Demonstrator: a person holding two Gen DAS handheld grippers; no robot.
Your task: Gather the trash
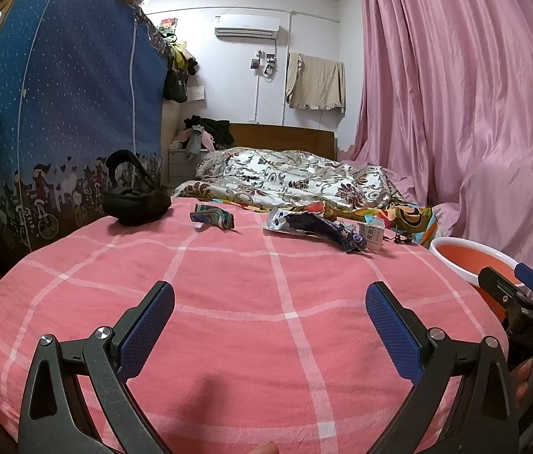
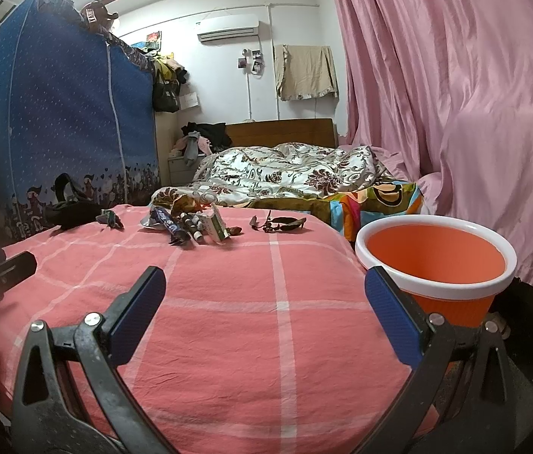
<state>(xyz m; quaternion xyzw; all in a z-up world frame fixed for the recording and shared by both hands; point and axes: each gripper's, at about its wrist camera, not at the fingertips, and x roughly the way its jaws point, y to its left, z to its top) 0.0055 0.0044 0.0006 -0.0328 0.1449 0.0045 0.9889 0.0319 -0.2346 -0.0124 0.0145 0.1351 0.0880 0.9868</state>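
Trash lies on the far part of the pink checked bed cover: a small crumpled green wrapper, a dark blue wrapper and a small white box. In the right wrist view they show as the green wrapper, the blue wrapper, the white box and dark dried scraps. An orange bin with a white rim stands at the bed's right edge. My left gripper is open and empty above the cover. My right gripper is open and empty next to the bin.
A black bag lies at the cover's far left. A patterned quilt is heaped behind the trash. A blue fabric wardrobe stands on the left and pink curtains hang on the right.
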